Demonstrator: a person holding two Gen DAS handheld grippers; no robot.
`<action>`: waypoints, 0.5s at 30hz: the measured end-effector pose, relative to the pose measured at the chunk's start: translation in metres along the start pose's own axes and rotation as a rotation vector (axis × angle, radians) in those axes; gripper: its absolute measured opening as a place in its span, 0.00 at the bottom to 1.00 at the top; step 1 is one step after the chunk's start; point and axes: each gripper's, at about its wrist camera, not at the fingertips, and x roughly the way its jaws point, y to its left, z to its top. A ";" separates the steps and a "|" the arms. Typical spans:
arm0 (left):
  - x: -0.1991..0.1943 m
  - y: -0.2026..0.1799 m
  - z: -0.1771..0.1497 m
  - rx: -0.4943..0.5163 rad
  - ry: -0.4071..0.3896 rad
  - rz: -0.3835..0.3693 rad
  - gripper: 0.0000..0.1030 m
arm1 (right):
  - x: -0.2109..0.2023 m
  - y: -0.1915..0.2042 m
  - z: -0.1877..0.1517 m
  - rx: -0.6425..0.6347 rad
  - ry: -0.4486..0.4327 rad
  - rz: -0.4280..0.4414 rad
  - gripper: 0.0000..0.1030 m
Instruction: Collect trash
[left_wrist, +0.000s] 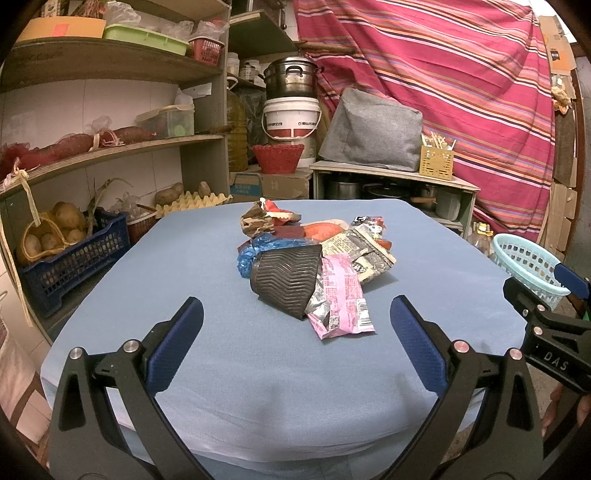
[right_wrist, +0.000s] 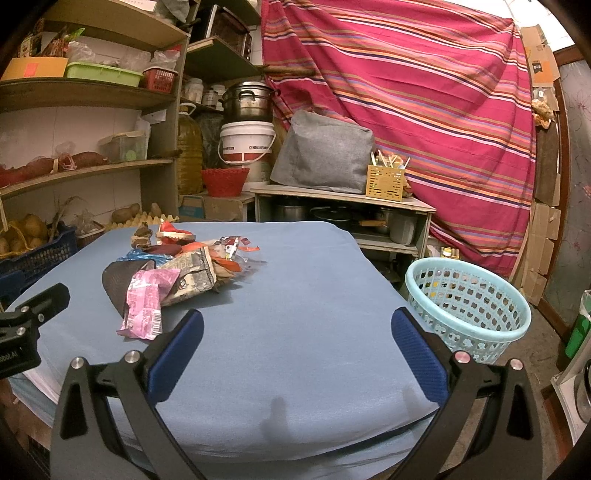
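Both claws, left claw and right claw, are hanging released near the desk; light, crinkly wrappers are likely pinching best at an edge.

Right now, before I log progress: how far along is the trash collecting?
Nothing looks done: the basket looks empty. Nothing in hand: the left gripper and right gripper are both open, hovering over the table. All is left: the pile, with the dark cup and pink wrapper, lies on the table.
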 end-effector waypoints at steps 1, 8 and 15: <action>0.000 0.000 0.000 0.000 0.000 0.000 0.95 | 0.000 -0.003 0.000 0.000 0.001 0.000 0.96; -0.002 0.001 0.002 -0.002 0.004 -0.002 0.95 | 0.001 -0.002 0.000 0.000 0.000 0.000 0.96; -0.004 0.002 0.001 -0.003 0.008 -0.003 0.95 | 0.001 -0.002 -0.001 0.002 0.002 0.000 0.96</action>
